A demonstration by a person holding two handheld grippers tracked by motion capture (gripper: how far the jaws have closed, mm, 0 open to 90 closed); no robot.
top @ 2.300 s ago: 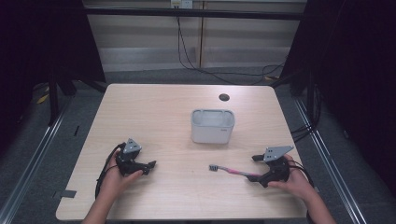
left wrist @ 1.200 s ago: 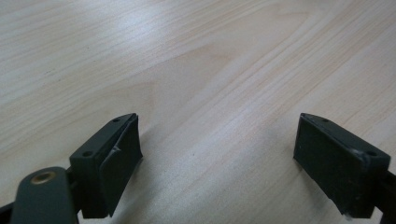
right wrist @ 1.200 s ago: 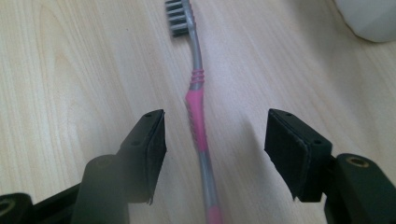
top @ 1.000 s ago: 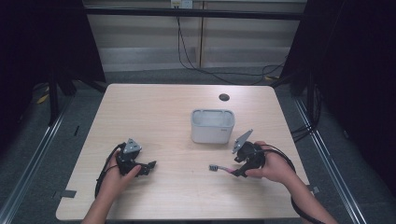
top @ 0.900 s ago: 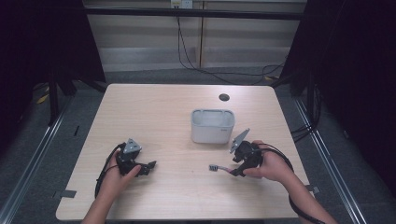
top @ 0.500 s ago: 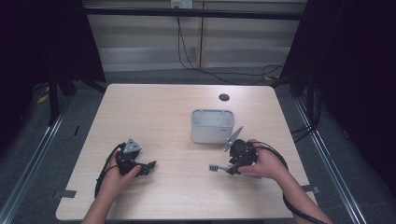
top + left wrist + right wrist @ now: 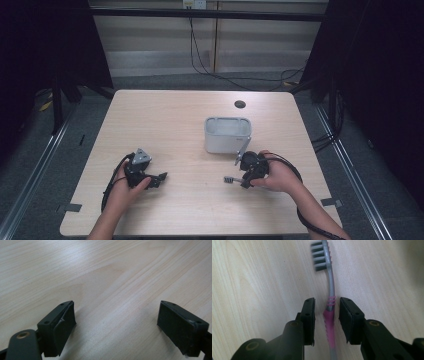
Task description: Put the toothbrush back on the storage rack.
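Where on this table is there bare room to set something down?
Free patches on the table: the far left, from the white bin to the left edge, and the near middle between the left tongs and the toothbrush. Crowded: bin, toothbrush, right tongs.

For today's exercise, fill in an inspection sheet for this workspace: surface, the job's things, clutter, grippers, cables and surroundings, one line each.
Surface: pale wooden table, with a small dark round hole near its far edge.
Job's things: grey and pink plastic toothbrush with dark bristles lying flat on the table; white rounded-rectangle plastic holder beyond it, upright.
Clutter: nothing seen.
Grippers: right gripper has just been closing, jaws either side of the toothbrush handle, gaps showing, not yet pressing; left gripper wide open over bare wood.
Cables: black cable loops from the right gripper; more black cables on the floor behind.
Surroundings: dark curtains both sides, grey floor.
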